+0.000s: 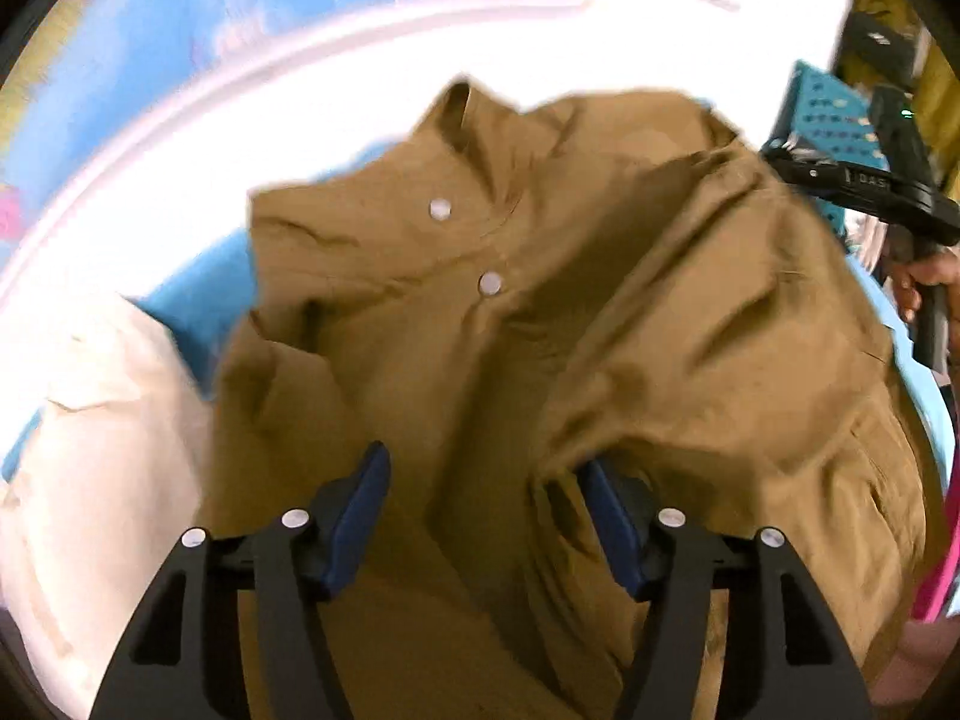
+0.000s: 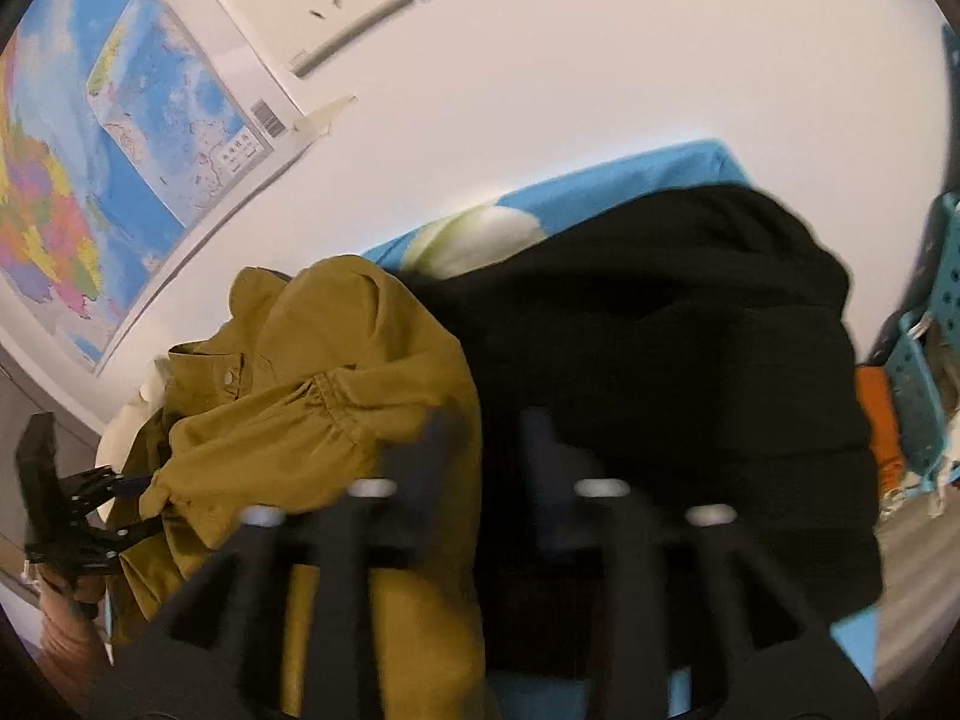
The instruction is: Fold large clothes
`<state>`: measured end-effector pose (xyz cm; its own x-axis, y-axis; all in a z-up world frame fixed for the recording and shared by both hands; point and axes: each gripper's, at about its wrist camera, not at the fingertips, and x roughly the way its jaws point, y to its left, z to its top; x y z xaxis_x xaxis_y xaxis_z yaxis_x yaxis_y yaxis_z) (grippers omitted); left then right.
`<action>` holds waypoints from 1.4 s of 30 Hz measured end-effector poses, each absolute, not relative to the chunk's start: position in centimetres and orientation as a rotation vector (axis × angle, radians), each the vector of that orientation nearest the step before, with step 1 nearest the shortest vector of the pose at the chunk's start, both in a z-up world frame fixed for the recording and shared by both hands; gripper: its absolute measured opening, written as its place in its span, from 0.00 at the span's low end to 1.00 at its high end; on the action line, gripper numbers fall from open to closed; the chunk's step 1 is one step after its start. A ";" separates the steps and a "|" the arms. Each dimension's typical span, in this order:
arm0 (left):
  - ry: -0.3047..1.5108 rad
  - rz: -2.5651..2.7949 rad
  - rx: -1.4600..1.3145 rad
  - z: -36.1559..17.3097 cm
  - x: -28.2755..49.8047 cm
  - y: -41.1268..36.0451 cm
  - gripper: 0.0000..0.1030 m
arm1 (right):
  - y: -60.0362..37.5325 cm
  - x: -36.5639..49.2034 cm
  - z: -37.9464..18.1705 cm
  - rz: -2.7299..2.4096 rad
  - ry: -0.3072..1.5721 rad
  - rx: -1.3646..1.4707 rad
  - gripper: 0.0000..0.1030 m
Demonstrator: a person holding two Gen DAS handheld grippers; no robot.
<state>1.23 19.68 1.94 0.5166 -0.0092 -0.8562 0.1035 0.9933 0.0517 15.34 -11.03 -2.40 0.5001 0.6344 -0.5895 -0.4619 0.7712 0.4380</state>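
- We have the crumpled mustard-brown cotton shirt with pale round snap buttons (image 1: pixel 510 312) heaped on the bright blue cloth-covered surface (image 1: pixel 198 300). Its collar points toward twelve o'clock in the left wrist view, and no fold in it is flat yet.
- Our left gripper (image 1: pixel 480 516) hovers over the shirt's lower body with its blue pads (image 1: pixel 360 510) standing well apart. Cloth lies under and between them, but nothing is pinched, so we hold nothing on this side.
- Our right gripper (image 2: pixel 486 450) is smeared by blur. Its jaws look about half open over the seam where the shirt meets a bulky black garment (image 2: pixel 690 360) at three o'clock, and we see no fabric caught between them.
- Risk: closing the right jaws here could take black cloth along with brown, because the two garments overlap at that edge. Lifting would then drag both.
- Risk: the left pads sit above bunched layers. A blind pinch may seize several thicknesses and lock the creases into the fold.
- Risk: a cream-white folded garment (image 1: pixel 90 420) lies touching the shirt at nine o'clock. Spreading the shirt that way could push it over.
- Risk: the shirt lies near the front edge at six o'clock, so a hard tug could slide it off.
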 end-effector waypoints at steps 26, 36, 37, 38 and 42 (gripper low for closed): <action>0.800 0.282 0.015 9.7 -19.5 28.9 0.10 | 5.0 -3.1 -4.5 1.341 0.899 -0.050 0.45; 0.866 0.822 0.095 9.6 -18.4 40.8 0.49 | 7.4 -3.3 -5.5 1.349 1.007 0.076 0.36; 0.844 0.780 0.054 9.9 -18.9 40.5 0.49 | 7.2 -3.2 -5.9 1.337 1.022 0.097 0.36; 0.812 0.679 -0.008 10.4 -19.5 39.9 0.49 | 6.8 -3.1 -6.1 1.331 1.030 0.110 0.36; 0.681 0.144 -0.104 11.7 -21.2 33.5 0.81 | 6.4 -2.9 -6.3 1.354 1.030 0.215 0.30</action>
